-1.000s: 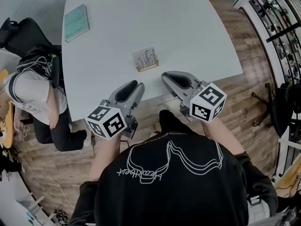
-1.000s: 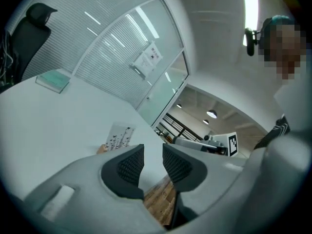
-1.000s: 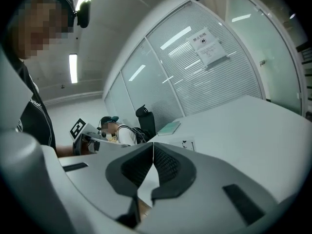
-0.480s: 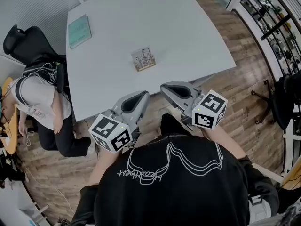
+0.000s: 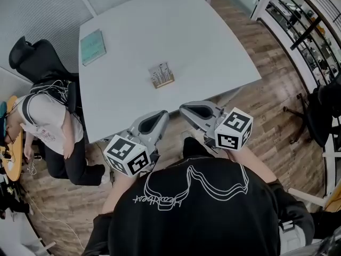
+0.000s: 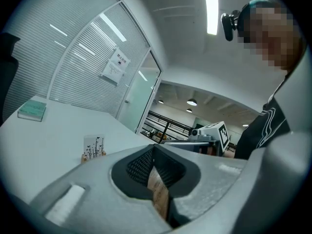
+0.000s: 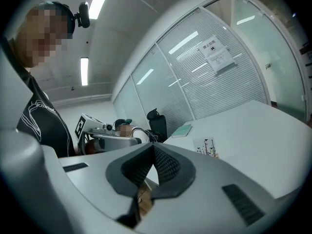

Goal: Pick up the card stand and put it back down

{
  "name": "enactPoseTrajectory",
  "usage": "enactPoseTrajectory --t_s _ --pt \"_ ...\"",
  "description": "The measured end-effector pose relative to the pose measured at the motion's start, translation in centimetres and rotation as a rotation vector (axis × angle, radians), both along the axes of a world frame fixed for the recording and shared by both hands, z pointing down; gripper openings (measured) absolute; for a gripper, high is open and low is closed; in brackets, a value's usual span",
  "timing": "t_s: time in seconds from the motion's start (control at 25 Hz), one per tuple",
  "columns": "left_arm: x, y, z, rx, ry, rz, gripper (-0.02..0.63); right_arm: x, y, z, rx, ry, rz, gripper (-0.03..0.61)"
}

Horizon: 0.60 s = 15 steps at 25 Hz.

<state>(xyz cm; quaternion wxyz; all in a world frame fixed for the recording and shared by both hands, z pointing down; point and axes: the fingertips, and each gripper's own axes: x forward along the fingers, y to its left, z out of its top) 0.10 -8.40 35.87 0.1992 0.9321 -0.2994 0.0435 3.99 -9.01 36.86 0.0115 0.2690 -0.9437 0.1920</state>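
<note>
So, quick count of what's around: 1 card stand [image 5: 162, 76], 1 table [image 5: 213, 31], 1 teal book [image 5: 92, 46] and 2 hand-held grippers.

1. The card stand sits upright near the middle of the table. It's a small white card with thin dark line drawings, slotted into a little wooden base. Nothing is touching it, and both grippers are well apart from it.
2. The left gripper [image 5: 161, 114] has its jaws pressed together with nothing pinched between them. It has a smooth grey plastic shell and black pads with a fine ribbed, mesh-like texture.
3. The right gripper [image 5: 184, 109] looks the same, with its jaws squeezed together and empty. Both are held off the near edge of the table, over the wood-plank floor [image 5: 277, 89], and point towards the table.
4. Each gripper carries 1 white cube with black square markers, so that's 2 cubes in all.
5. The table is big, plain and matte white, with rounded corners. The book lies flat near its far left corner.

Off to the left, 1 person in a white shirt [image 5: 45, 124] sits by 1 black office chair [image 5: 33, 57]. Dark metal shelving [image 5: 309, 25] runs along the right side.
</note>
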Motion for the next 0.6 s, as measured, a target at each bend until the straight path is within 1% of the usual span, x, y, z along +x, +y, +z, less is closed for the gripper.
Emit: enactPoseTrajectory --t_s 0.12,0.28,0.44,0.6 --pt "0.1 0.4 -0.2 0.002 0.000 -0.004 0.014 0.1 0.5 -0.2 0.004 -0.006 0.001 0.006" --pt "0.1 0.9 -0.3 0.002 -0.006 -0.016 0.014 0.1 1.3 -0.8 -0.017 -0.072 -0.015 0.006" --pt "-0.3 1.3 -0.6 0.005 -0.007 -0.015 0.014 -0.2 1.6 -0.8 0.012 -0.028 -0.005 0.006" --pt "-0.8 1.9 -0.5 -0.004 -0.002 -0.022 0.014 -0.6 2.3 -0.8 0.012 -0.026 -0.006 0.006"
